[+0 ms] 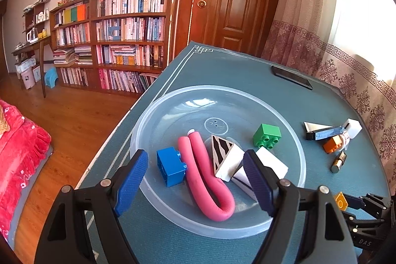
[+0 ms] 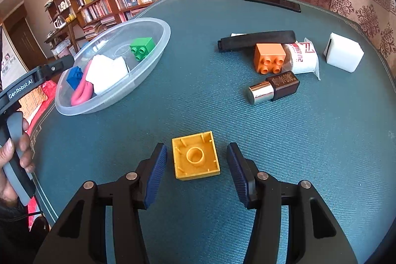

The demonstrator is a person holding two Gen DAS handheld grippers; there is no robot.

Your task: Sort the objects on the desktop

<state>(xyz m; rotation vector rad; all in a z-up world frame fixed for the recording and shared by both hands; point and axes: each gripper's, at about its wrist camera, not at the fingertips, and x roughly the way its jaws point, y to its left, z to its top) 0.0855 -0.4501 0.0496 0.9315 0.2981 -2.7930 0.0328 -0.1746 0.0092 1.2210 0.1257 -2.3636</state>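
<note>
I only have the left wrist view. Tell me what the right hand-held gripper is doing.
Observer: The right hand-held gripper is open, straddling a yellow block without touching it.
Operator: Report how the block lies.
Observer: Hollow side up, on the blue table mat.
Operator: Describe the wrapped thing by the orange block.
Observer: The orange block leans against a white packet with red print; a black bottle with a silver cap lies in front.

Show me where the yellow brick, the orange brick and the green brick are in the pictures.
yellow brick (image 2: 195, 156): right wrist view, on its hollow underside, facing up.
orange brick (image 2: 268, 53): right wrist view, on its top face.
green brick (image 1: 268, 132): left wrist view, on its upper face, inside the bowl.
</note>
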